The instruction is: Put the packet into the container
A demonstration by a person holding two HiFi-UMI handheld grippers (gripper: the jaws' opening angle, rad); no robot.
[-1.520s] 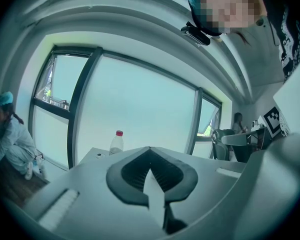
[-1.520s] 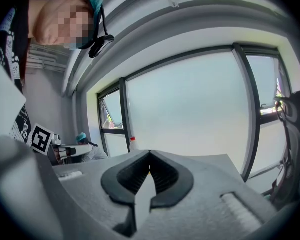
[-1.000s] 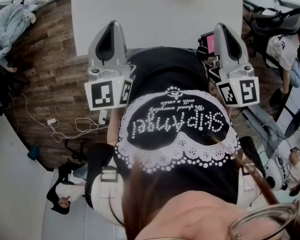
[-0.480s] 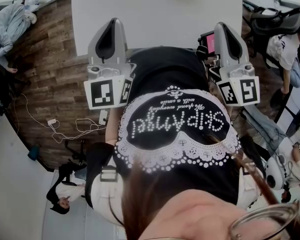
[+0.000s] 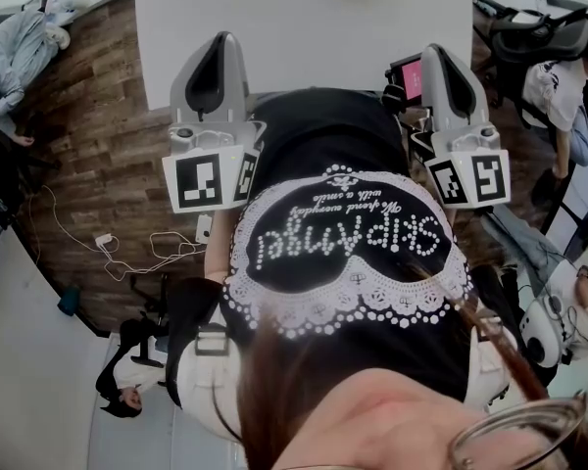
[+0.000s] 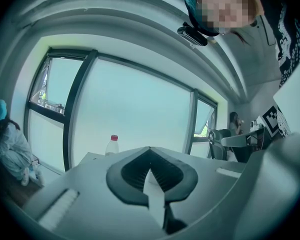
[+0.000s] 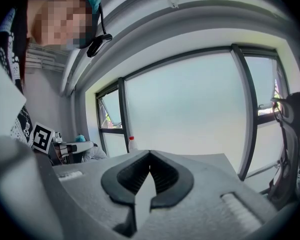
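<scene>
My left gripper [image 5: 219, 52] is held close to my chest at the near edge of the white table [image 5: 304, 27], jaws closed together on nothing. I judge this a waiting posture, with the task not yet begun. One capped bottle [image 6: 112, 145] stands far ahead, beyond the jaws. My right gripper [image 5: 439, 55] mirrors the left, its jaws likewise together and empty. Count: two grippers, one table, one bottle. Packet and container: not found in any view.
</scene>
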